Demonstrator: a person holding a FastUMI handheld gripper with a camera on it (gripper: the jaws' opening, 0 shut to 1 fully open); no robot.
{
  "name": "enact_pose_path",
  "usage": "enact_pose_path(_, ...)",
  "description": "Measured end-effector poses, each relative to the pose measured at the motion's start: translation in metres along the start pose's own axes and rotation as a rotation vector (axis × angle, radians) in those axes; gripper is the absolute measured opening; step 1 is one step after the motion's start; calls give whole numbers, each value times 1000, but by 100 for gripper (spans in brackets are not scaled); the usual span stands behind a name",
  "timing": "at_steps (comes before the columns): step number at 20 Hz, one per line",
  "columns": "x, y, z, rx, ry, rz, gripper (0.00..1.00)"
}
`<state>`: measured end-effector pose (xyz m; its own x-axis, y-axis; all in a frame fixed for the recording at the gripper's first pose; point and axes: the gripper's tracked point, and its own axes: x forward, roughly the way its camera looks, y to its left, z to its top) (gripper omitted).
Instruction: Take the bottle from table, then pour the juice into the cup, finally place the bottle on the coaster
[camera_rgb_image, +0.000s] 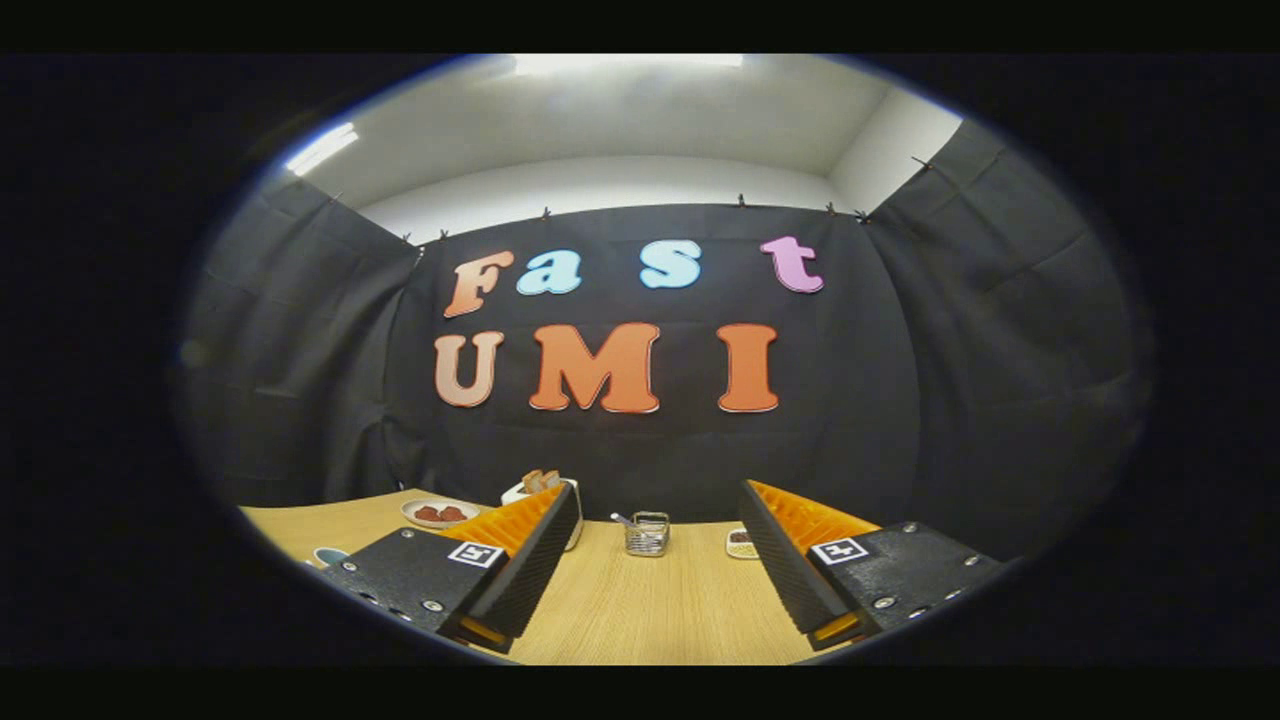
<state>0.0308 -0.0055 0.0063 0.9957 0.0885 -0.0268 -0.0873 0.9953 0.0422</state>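
Note:
My gripper (655, 520) is held above the wooden table (640, 610), its two fingers spread wide apart with nothing between them. Beyond the fingers, near the table's far edge, stands a small wire basket (647, 534) with a utensil in it. A small round patterned item (741, 543), perhaps the coaster, lies just past the right finger, partly hidden by it. A rim of a cup-like thing (329, 556) peeks out beside the left finger.
A white plate (438, 513) with red pieces lies at the far left of the table. A white container (545, 492) with brownish food stands behind the left finger. The booth's black cloth wall closes off the table's far side.

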Motion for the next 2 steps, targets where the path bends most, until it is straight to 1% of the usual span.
enact_pose_path(2, 3, 3, -5, -9, 8, 4, 96)
